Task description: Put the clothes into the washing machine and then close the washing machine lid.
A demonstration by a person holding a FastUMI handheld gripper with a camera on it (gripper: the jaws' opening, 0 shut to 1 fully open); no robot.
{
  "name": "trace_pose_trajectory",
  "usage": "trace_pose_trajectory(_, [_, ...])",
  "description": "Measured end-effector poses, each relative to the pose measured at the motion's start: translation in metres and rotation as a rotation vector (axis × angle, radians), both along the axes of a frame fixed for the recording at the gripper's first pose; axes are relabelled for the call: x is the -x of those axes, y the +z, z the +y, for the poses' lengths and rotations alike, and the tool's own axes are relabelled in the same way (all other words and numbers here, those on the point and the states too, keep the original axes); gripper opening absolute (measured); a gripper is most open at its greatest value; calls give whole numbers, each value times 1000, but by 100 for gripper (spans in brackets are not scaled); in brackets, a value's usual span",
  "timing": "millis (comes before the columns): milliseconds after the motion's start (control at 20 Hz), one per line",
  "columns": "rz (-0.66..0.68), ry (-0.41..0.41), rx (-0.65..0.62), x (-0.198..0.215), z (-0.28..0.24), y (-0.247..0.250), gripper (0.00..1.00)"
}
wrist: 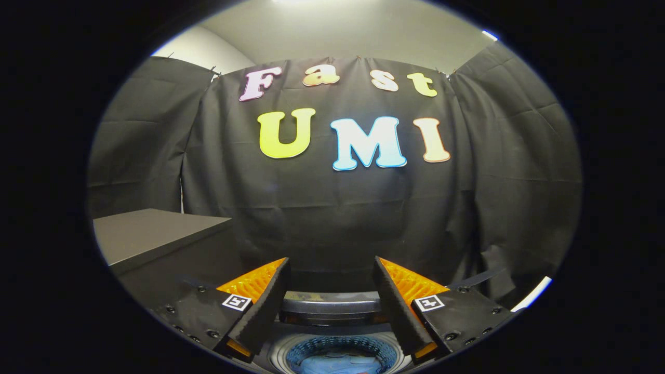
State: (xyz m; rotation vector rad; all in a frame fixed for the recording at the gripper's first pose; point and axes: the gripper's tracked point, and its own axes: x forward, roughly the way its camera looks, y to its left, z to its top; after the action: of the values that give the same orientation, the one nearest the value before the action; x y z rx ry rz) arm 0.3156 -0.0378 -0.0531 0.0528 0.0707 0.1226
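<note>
Blue clothes (pixel 340 363) seen down in washing machine (pixel 332 306) drum, below gripper (pixel 331 291) — fingers spread apart, nothing held. Lid judged not yet closed — risk: lid missed or slipped if approached from this height.

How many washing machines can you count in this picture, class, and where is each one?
1. The washing machine sits below the open gripper, its drum opening between the fingers with blue cloth inside. Others may be hidden.
</note>
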Motion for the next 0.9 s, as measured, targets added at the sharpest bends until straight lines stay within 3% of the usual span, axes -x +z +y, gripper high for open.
trace_pose_trajectory(550, [95,-56,-54,59,-21,-58,96])
trace_pose_trajectory(900, [46,-47,-31,97,-21,-11,95])
